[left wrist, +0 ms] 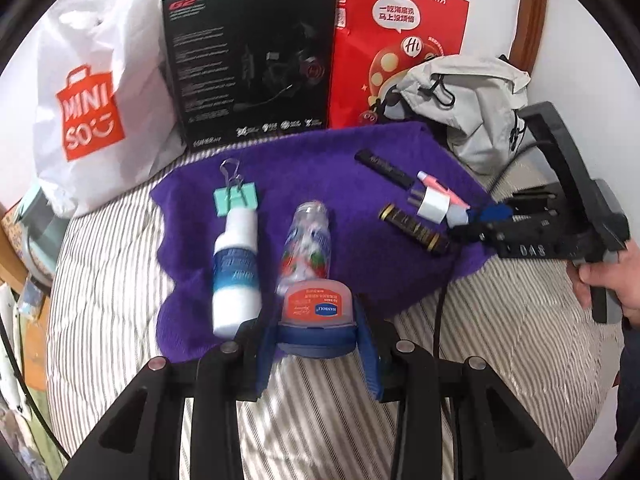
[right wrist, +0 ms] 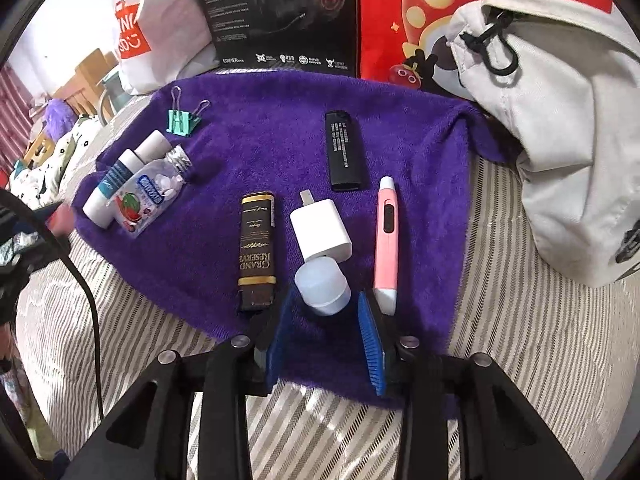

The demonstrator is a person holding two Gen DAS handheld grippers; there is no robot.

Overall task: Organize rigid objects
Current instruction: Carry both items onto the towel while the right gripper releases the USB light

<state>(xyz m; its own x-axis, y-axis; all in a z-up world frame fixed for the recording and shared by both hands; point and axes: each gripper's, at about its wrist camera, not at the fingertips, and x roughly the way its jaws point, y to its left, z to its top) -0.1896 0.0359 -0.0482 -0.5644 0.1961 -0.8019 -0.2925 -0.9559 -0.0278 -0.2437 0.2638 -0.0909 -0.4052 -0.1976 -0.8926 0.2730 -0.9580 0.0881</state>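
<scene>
An orange-lidded jar (left wrist: pixel 316 312) is gripped in the left claw (left wrist: pixel 316 344) over a purple towel (left wrist: pixel 320 152); a white cap (right wrist: pixel 322 286) is apparently framed, untouched, by the wide-spread right claw (right wrist: pixel 326 332).

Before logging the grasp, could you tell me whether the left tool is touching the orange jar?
Touching: the left wrist view shows the left tool clamping the orange jar between its blue pads.

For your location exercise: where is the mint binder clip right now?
In the right wrist view, the mint binder clip lies at the purple towel's far-left corner, just beyond the white bottle.
</scene>
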